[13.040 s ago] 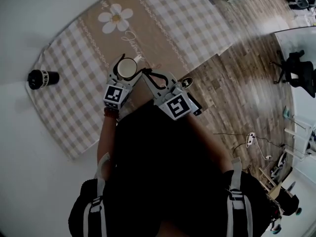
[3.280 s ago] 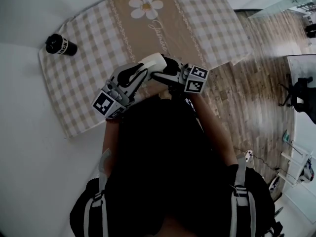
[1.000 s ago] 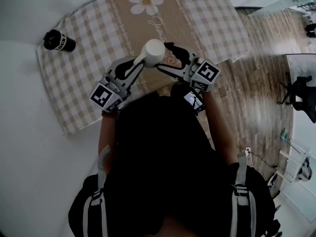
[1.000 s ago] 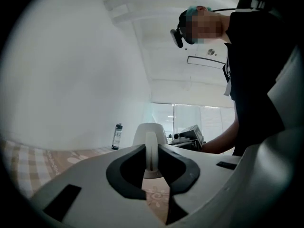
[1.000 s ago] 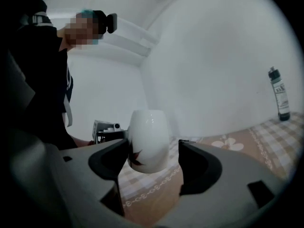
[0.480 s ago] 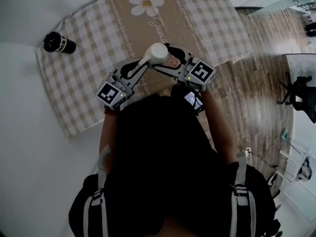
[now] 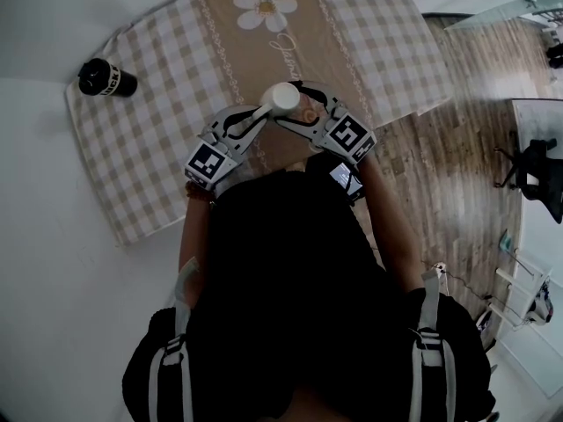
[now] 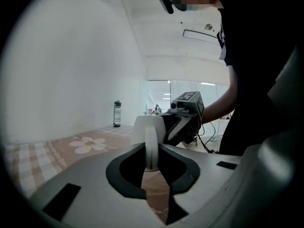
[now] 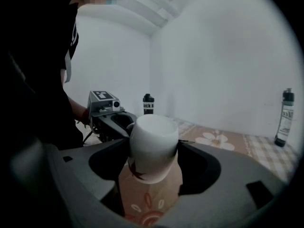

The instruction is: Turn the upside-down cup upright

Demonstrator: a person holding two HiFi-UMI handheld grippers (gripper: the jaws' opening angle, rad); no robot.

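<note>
The white ceramic cup (image 7: pixel 283 97) hangs between both tools over the tan middle strip of the beige-and-white checked cloth (image 7: pixel 158 148) that covers the counter, close to the person's body. The left gripper (image 7: pixel 260 112) has its fingers pinched nearly closed on the cup's thin white handle (image 8: pixel 151 146). The right gripper (image 7: pixel 299 111) comes in from the opposite side, its fingers spread wide with the pads against the cup's round body. The end facing up looks plain and closed, perhaps the base, though I can't be sure. A black bottle (image 7: pixel 104 77) stands well apart at the cloth's far left corner.
</note>
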